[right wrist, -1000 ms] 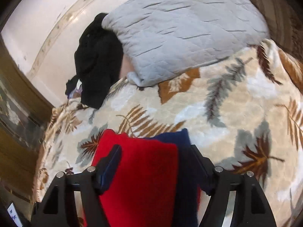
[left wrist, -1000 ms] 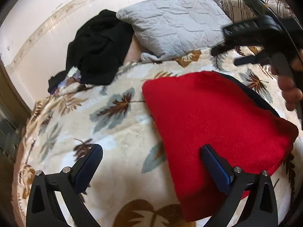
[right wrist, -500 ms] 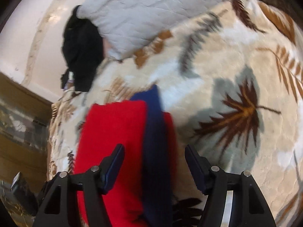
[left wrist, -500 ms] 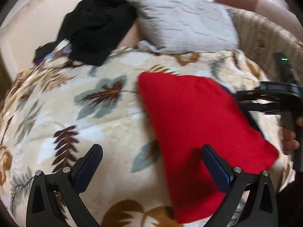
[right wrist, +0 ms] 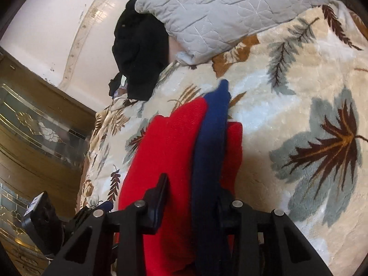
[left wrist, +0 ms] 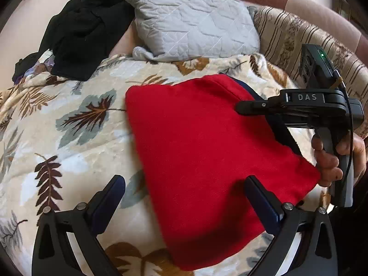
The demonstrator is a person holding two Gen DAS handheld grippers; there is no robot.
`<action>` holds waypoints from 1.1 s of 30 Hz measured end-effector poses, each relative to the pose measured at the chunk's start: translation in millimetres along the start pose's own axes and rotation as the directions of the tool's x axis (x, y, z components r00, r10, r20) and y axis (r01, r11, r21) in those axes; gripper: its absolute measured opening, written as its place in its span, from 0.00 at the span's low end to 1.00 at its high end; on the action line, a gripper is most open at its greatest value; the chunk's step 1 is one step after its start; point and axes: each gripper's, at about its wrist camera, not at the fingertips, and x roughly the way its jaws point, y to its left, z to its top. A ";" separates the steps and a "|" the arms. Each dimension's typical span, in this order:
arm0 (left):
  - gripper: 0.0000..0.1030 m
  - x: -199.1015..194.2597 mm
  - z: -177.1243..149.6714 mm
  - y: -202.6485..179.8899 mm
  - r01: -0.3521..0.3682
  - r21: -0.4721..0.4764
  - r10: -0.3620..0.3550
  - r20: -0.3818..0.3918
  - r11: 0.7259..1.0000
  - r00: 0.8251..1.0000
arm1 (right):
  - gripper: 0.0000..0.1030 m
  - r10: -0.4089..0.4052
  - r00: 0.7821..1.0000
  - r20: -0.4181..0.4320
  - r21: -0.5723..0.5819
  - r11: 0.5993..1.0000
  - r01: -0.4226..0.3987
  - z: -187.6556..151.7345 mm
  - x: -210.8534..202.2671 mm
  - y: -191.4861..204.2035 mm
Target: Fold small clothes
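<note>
A red garment [left wrist: 200, 147] with a navy blue band [right wrist: 211, 142] along one edge lies flat on the leaf-print blanket [left wrist: 87, 142]. My left gripper [left wrist: 184, 181] hangs open above the garment's near edge, one finger over the red cloth and the other over the blanket. My right gripper [right wrist: 192, 191] is closing its jaws, and the red cloth and navy band are bunched into a raised ridge between its fingers. In the left wrist view the right gripper [left wrist: 240, 110] comes in from the right at the garment's far edge, held by a hand [left wrist: 329, 163].
A grey quilted pillow [left wrist: 193, 20] lies at the head of the blanket with a heap of black clothing [left wrist: 85, 34] to its left. A striped sofa back [left wrist: 299, 36] runs along the right. A wooden and glass cabinet [right wrist: 34, 138] stands left of the bed.
The right gripper has sunk onto the garment's navy-banded edge and its jaws have narrowed around the cloth, which now bunches up. The left gripper has turned but stays open over the near edge.
</note>
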 end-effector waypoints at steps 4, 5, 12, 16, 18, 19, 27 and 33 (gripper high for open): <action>1.00 15.0 -2.1 15.1 0.014 -0.065 -0.019 -0.076 0.998 0.997 | 0.45 0.013 0.999 -0.038 0.097 0.995 -0.009 2.0 10.2 -18.4; 1.00 15.4 -1.4 18.5 0.023 -0.081 -0.030 -0.079 0.996 0.996 | 0.50 0.031 0.999 -0.038 0.121 0.992 -0.026 4.5 7.3 -19.8; 1.00 16.7 3.6 35.0 0.088 -0.170 -0.102 -0.075 0.982 0.992 | 0.85 0.088 0.995 0.050 0.195 0.976 -0.096 25.2 -1.2 -31.5; 1.00 24.1 1.7 35.4 0.084 -0.176 -0.100 -0.086 0.981 0.991 | 0.83 0.100 0.995 -0.007 0.248 0.964 -0.095 34.7 28.8 -47.7; 1.00 20.0 2.1 31.3 0.057 -0.146 -0.067 -0.064 0.988 0.996 | 0.67 0.072 0.997 -0.018 0.229 0.971 -0.066 35.2 34.9 -44.7; 0.99 18.0 2.7 29.4 0.042 -0.130 -0.049 -0.051 0.991 0.997 | 0.52 0.048 0.999 -0.019 0.208 0.977 -0.042 35.3 33.9 -40.9; 0.90 7.9 4.2 11.9 -0.063 -0.018 0.063 0.009 0.998 0.998 | 0.45 -0.039 0.999 0.025 0.077 0.996 0.036 24.9 16.8 -19.1; 0.90 3.5 -0.6 2.0 -0.119 0.037 0.119 0.022 0.992 0.993 | 0.62 -0.007 1.000 0.025 0.117 0.993 0.004 12.3 -4.7 -23.0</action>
